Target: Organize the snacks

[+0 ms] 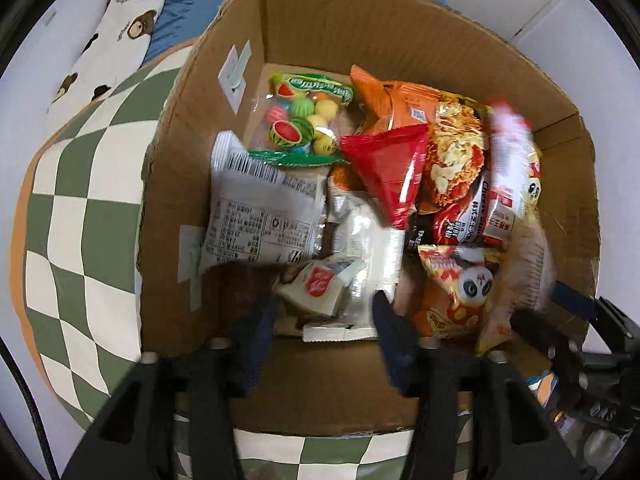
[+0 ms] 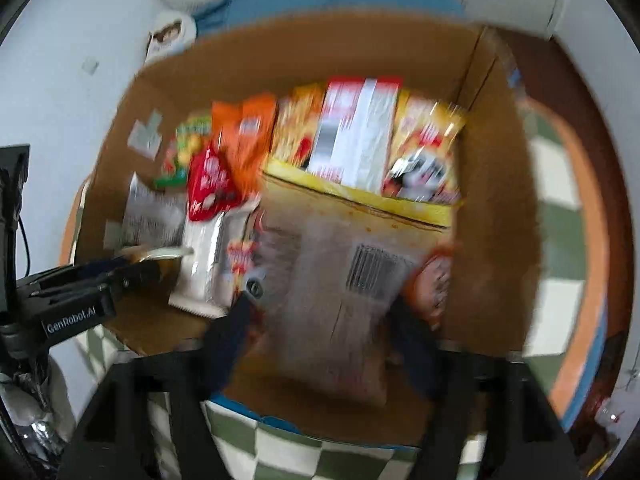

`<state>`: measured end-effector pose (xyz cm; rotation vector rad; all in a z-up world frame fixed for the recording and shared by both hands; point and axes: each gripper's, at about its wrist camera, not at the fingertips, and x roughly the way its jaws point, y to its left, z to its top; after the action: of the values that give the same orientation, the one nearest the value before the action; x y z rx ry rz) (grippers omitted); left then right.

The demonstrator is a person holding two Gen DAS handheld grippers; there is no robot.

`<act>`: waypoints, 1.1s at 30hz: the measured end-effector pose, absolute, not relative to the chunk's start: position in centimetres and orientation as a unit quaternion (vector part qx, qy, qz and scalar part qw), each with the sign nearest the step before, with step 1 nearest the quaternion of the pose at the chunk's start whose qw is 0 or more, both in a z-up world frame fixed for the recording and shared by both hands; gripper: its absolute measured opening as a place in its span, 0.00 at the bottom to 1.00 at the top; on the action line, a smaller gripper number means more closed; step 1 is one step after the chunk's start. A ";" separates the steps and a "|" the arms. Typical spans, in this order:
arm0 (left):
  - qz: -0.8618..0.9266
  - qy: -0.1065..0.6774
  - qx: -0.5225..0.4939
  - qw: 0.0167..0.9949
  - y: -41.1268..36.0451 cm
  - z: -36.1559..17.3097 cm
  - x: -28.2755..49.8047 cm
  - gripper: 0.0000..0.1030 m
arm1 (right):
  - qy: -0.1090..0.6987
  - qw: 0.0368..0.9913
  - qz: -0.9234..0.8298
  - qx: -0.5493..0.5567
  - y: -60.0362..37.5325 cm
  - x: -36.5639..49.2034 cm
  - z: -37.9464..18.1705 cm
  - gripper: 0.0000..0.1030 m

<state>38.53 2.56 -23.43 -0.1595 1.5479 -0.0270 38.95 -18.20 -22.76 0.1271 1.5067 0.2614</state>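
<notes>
Below, view by view.

Left wrist view:
- left gripper (image 1: 324,312): its jaws stand partly apart and point down into the cardboard box (image 1: 320,20); the pads press on nothing.
- small white packet with red emblem (image 1: 320,286): it lies between the two fingers, loose, on top of other wrappers.
- white pack with barcode (image 1: 260,208): ahead of the left finger, flat, printed side up.
- bag of fruit-shaped candy (image 1: 306,118): farther ahead, near the far left corner of the box.
- red bag (image 1: 390,164): ahead and a little right, resting on the orange bag (image 1: 396,106).
- noodle pack (image 1: 456,156): right of the red bag.
- panda snack bag (image 1: 456,292): just right of the right finger.
- checkered cloth (image 1: 80,240): under the box, on the left side.

Right wrist view (blurred):
- right gripper (image 2: 320,320): jaws wide; whether the pads touch anything I cannot tell.
- large pale bag with barcode (image 2: 340,280): between the fingers, over the near right part of the box; it looks free.
- yellow carton (image 2: 360,196): ahead, holding upright packs.
- left gripper, other tool: at the left side, over the near left corner of the box.
</notes>
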 end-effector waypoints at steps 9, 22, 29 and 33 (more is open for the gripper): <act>-0.012 0.663 -0.069 0.745 2.5 -21.9 37.8 0.79 | 0.675 0.728 0.097 0.069 -19.1 38.5 -22.8 0.95; -0.013 0.628 -0.019 0.778 1.0 -18.4 37.3 0.99 | 0.631 0.775 0.027 0.019 -20.1 37.0 -18.5 0.98; -0.013 0.607 -0.023 0.794 0.7 -15.9 35.5 0.99 | 0.613 0.789 0.026 0.028 -20.5 35.7 -16.3 0.98; -0.015 0.586 -0.017 0.810 0.4 -13.7 33.3 0.99 | 0.596 0.802 0.029 0.032 -20.5 34.3 -14.7 0.98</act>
<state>33.29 0.36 -13.67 -0.0365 1.2517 -0.0326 34.33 -20.50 -14.75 0.0693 1.2774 0.0614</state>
